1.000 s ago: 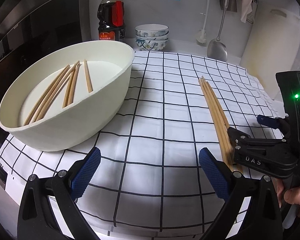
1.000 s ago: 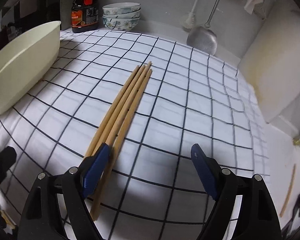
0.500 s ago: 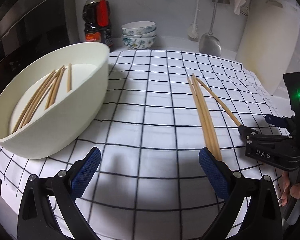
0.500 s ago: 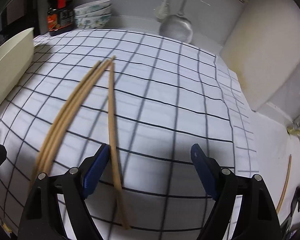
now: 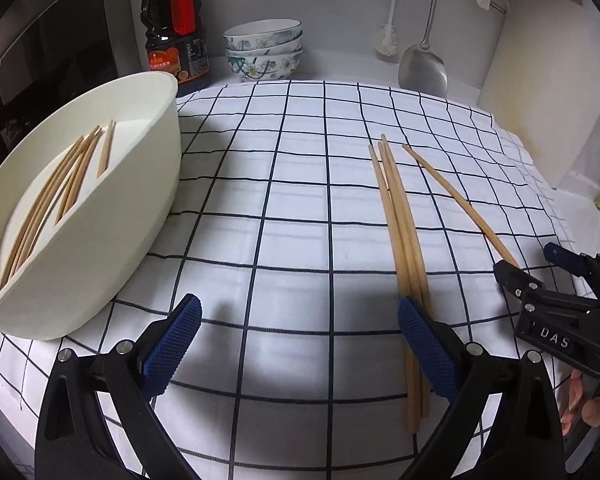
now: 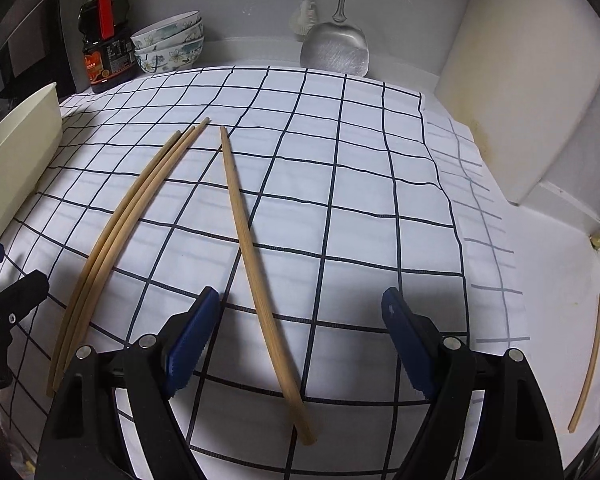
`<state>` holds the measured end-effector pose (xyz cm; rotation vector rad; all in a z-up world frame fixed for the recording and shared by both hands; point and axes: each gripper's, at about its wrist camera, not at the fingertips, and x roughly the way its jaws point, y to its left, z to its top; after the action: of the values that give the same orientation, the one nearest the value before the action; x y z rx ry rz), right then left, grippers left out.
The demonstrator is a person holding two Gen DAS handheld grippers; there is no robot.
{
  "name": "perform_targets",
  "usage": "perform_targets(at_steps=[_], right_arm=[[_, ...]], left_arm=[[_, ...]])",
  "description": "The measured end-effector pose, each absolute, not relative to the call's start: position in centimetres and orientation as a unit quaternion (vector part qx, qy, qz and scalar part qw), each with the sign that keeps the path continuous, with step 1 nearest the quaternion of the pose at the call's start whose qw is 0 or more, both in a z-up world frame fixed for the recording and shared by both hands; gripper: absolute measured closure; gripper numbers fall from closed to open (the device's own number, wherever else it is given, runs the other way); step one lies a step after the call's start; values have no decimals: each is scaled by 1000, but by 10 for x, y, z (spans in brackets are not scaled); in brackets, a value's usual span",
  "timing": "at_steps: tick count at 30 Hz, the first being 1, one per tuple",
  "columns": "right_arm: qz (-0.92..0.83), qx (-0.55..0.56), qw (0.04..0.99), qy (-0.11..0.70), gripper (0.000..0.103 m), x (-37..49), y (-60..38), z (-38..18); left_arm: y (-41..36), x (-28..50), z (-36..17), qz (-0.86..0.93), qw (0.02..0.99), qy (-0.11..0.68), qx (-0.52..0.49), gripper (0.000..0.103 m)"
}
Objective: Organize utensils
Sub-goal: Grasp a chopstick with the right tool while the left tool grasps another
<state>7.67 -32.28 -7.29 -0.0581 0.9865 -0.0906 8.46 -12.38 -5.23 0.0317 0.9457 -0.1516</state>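
Chopsticks [image 5: 404,232] lie in a bunch of three on the cloth [image 5: 292,200]; one more stick [image 6: 256,276] lies between the right gripper [image 6: 300,344] jaws, wide apart; left gripper [image 5: 300,344] jaws apart too; more sticks sit in the bowl [image 5: 112,236].

On the cloth [image 5: 292,208], a basin [image 5: 112,220] is set at the left with chopsticks [image 5: 48,196] in it. Three chopsticks [image 5: 400,224] are laid right of it, a single chopstick [image 6: 256,276] further right. Bottle [image 5: 176,28] and bowls [image 5: 264,52] are placed behind.
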Motion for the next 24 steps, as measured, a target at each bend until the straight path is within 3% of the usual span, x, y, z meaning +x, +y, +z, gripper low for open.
perform_targets(at_steps=[24], right_arm=[[-33, -1, 880, 474, 24, 79, -328, -75]], left_arm=[[-140, 101, -63, -88, 867, 490, 15, 6]])
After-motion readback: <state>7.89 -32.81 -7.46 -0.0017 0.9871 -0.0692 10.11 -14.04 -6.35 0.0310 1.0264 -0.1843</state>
